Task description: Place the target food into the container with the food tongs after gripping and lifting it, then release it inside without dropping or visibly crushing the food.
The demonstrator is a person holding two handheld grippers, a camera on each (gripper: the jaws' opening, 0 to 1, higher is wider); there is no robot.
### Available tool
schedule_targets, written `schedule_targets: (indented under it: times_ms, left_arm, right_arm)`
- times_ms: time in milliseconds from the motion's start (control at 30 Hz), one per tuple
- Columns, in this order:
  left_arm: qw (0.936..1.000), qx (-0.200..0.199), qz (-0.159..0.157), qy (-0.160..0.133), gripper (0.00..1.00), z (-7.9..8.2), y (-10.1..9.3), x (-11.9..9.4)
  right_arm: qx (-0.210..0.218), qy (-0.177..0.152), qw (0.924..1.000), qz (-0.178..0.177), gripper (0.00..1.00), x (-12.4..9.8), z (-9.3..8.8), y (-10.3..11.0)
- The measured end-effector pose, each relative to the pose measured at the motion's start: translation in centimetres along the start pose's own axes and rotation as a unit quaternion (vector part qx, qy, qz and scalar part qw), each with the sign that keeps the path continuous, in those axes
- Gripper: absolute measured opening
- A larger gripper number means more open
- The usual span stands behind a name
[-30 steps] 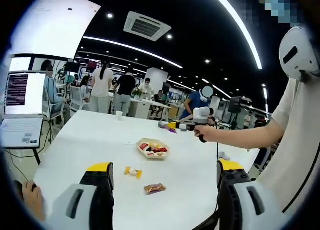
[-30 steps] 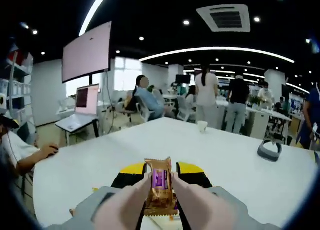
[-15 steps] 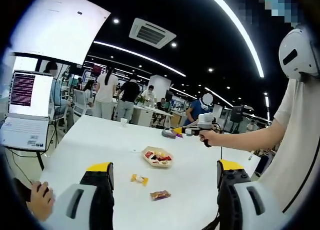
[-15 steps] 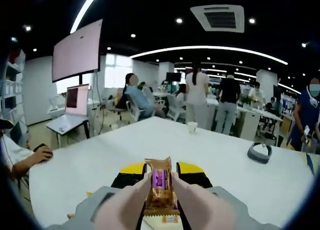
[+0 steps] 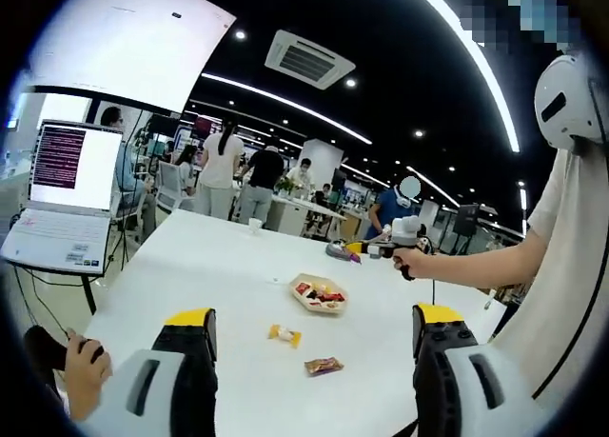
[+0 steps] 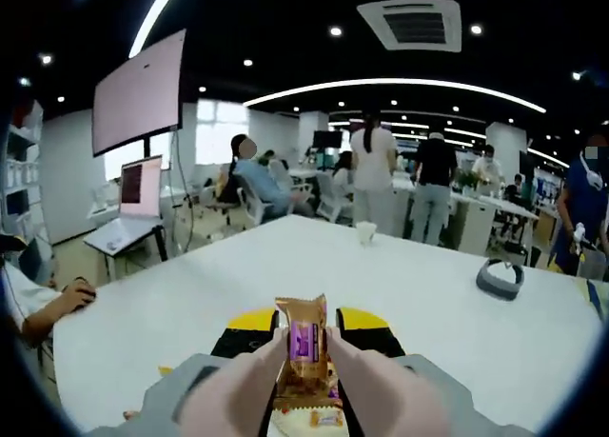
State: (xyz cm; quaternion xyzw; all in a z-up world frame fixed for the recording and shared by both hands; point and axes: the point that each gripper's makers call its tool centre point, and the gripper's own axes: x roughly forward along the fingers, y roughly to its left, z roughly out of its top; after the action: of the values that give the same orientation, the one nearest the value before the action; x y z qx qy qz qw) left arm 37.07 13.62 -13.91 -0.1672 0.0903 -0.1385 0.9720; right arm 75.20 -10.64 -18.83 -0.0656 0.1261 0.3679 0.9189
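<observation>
My right gripper (image 6: 304, 334) has its tongs shut on a brown and purple wrapped snack (image 6: 304, 349), held upright above the white table (image 6: 409, 294). From the left gripper view, that right gripper (image 5: 366, 252) hangs in a person's hand just beyond the shallow tray (image 5: 319, 292), which holds several wrapped snacks. A yellow-wrapped snack (image 5: 284, 335) and a brown-wrapped snack (image 5: 324, 366) lie loose on the table in front of the tray. My left gripper (image 5: 314, 321) stands wide open over the near table with nothing between its jaws.
A laptop (image 5: 55, 204) sits at the table's left edge, and a hand on a mouse (image 5: 68, 359) rests near the corner. A grey ring-shaped object (image 6: 500, 277) and a white cup (image 6: 365, 232) stand farther along the table. Several people stand behind.
Both views have shifted slightly with the hands. The right gripper still holds the same snack in the air, and the left gripper stays open.
</observation>
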Motion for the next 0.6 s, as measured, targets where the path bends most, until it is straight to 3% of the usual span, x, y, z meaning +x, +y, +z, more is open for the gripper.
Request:
schedule_targets:
  times_ms: [200,300,467,600]
  left_arm:
    - [0.9996,-0.021,-0.006,-0.021,0.78,0.7,0.7,0.4]
    - [0.9997,0.002,0.006,-0.022,0.74,0.9,0.9,0.3]
    - [0.9988,0.012,0.031,-0.036,0.75,1.4,1.4,-0.5]
    - [0.9987,0.025,0.028,-0.033,0.78,1.2,0.8,-1.4]
  right_arm:
    - [-0.004,-0.006,0.9999,0.008,0.25,0.0,-0.4,0.6]
    - [-0.008,0.001,0.9999,0.007,0.25,0.2,-0.9,0.4]
    - [-0.003,0.0,1.0,0.007,0.25,0.5,-0.6,0.5]
    - [-0.007,-0.005,0.9998,0.019,0.26,1.2,0.0,1.7]
